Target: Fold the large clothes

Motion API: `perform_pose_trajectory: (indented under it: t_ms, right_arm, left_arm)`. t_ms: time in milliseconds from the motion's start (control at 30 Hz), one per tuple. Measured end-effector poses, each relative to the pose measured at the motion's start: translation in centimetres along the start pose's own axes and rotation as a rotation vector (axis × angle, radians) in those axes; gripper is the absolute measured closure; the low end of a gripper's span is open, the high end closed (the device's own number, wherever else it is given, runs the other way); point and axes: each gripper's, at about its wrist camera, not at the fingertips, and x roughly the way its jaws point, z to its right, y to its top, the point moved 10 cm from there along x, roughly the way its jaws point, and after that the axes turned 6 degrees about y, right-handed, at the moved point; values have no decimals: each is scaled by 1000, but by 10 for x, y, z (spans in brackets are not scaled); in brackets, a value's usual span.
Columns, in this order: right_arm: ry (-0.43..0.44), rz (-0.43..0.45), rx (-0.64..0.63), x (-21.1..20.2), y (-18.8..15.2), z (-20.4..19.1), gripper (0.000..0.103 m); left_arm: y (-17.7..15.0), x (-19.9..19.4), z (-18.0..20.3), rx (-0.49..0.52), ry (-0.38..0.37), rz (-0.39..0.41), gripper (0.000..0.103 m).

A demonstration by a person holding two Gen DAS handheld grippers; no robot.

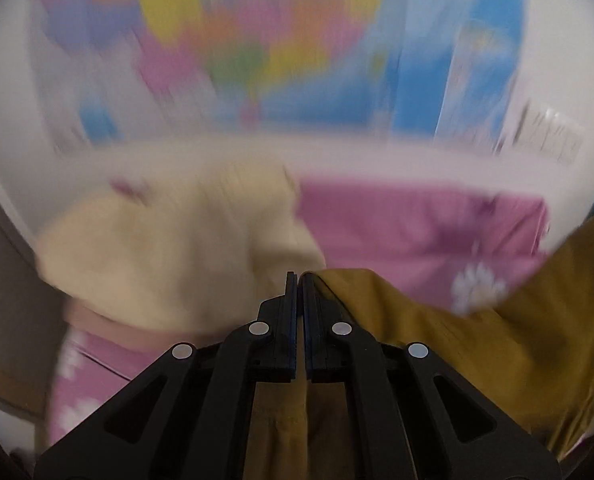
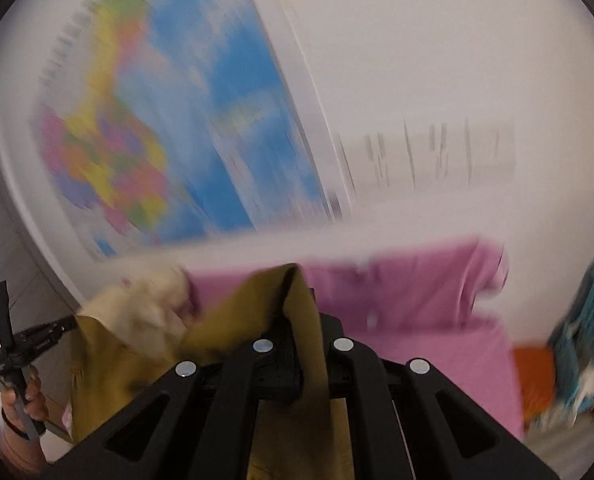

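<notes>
Both views are motion-blurred. A mustard-brown garment [image 1: 497, 332] hangs stretched between my two grippers above a pink bed. My left gripper [image 1: 300, 280] is shut, with the garment's edge pinched at its tips and cloth hanging below. My right gripper [image 2: 297, 292] is shut on a fold of the same garment [image 2: 297, 320], which drapes over its fingers and hides the tips. The left gripper also shows at the left edge of the right wrist view [image 2: 63, 326], held by a hand.
A cream garment [image 1: 169, 248] lies heaped on the pink floral bedsheet [image 1: 409, 232]. A colourful map [image 2: 201, 120] hangs on the white wall behind the bed. A teal basket [image 2: 589, 320] and something orange [image 2: 533, 380] are at the right of the bed.
</notes>
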Motion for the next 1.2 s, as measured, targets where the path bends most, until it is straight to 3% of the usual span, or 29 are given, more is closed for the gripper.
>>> perform_pose_trajectory:
  t_ms: [167, 200, 233, 267, 300, 333, 367, 467, 533, 600, 667, 767, 833, 933, 1000, 1033, 1100, 1200]
  right_arm:
    - [-82, -103, 70, 59, -27, 42, 99]
    - [-118, -128, 79, 63, -35, 56, 94]
    - [-143, -150, 89, 63, -38, 66, 80]
    - [-186, -176, 86, 62, -41, 77, 70]
    - [-214, -179, 76, 60, -37, 80, 47]
    - [-244, -174, 65, 52, -36, 87, 35]
    - [-252, -159, 63, 42, -33, 90, 35]
    - [-215, -108, 60, -3, -28, 83, 34]
    - [-124, -71, 12, -33, -31, 57, 34]
    - [7, -75, -81, -55, -47, 12, 32]
    - [133, -100, -161, -60, -71, -31, 26]
    - [212, -280, -165, -26, -125, -61, 25]
    - [208, -392, -148, 7, -158, -62, 31]
    - [183, -445, -37, 43, -176, -43, 35]
    - [198, -452, -4, 55, -176, -37, 46]
    - [207, -447, 2, 59, -174, -36, 61]
    - [250, -431, 0, 61, -165, -39, 86]
    - [288, -348, 15, 61, -130, -44, 88]
  left_arm:
    - [-8, 55, -6, 21, 54, -42, 97]
    - [-7, 60, -8, 32, 62, -49, 82]
    - [-8, 62, -14, 36, 90, -49, 71]
    - [-7, 62, -16, 41, 99, -40, 51]
    - [-6, 59, -20, 56, 84, -16, 42]
    - [-7, 55, -22, 69, 55, 3, 40]
    - [-8, 47, -25, 81, 24, 22, 37]
    - [-8, 20, -30, 83, -70, 94, 28]
    - [-15, -10, -23, 107, -167, 142, 25]
    - [-26, -31, -10, 154, -246, 179, 16]
    - [-42, -44, 18, 221, -330, 178, 16]
    - [-66, -41, 68, 294, -465, 103, 15]
    - [-86, -22, 102, 339, -488, 26, 15]
    - [-108, 17, 138, 358, -506, -121, 16]
    - [-113, 41, 152, 352, -510, -196, 26]
    - [-115, 50, 158, 351, -508, -230, 31]
    - [-113, 66, 167, 341, -512, -281, 65]
    - [-89, 77, 172, 272, -560, -306, 82]
